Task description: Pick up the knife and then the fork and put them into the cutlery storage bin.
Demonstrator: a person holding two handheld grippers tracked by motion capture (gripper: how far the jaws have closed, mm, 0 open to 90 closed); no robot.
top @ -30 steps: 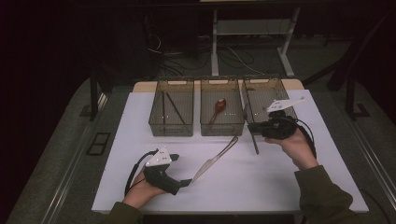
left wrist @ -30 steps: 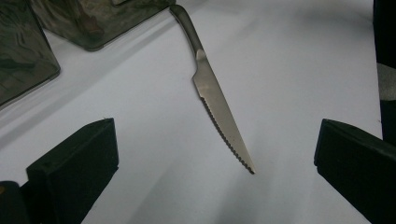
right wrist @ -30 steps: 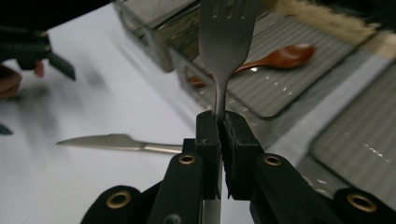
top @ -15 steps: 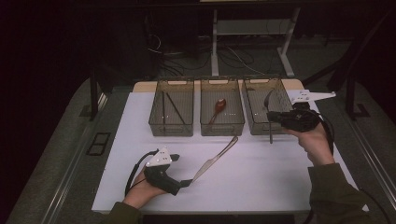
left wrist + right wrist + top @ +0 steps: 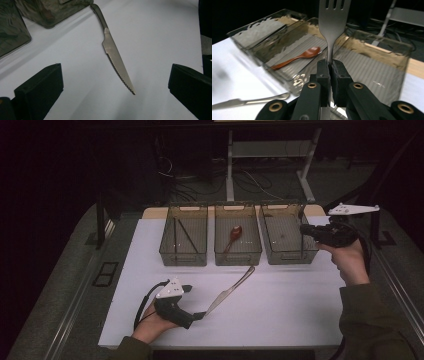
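Steel fork (image 5: 334,22) is pinched by its handle in the right gripper (image 5: 330,65), jaws squeezed down on it so there's basically just the thin handle between the pads. In the right gripper view the tines stick up past the top edge, and the fork sits in front of the bins. From the high view that right gripper (image 5: 303,231) is up off the table, right at the right-hand side of the right bin (image 5: 286,257), with the fork hanging down as a thin dark line along that bin's wall.

I'll use the middle bin (image 5: 237,256) as the landmark. It has a reddish-brown spoon (image 5: 231,238) lying inside it. The left bin (image 5: 183,257) is just beside it on one side and holds a dark thin stick, can't tell what it is. The right bin is just beside it on the other side and looks bare inside.

The knife (image 5: 229,291) lies flat on the white table (image 5: 300,310), in front of the middle bin, handle end near the bin's front wall and the tip pointing back toward the person's left. In the left gripper view the serrated knife (image 5: 116,56) is between the two pads but well apart from both.

Left gripper (image 5: 200,315) is wide open, holding nothing, resting low on the table at the knife tip, well in front of the middle bin.
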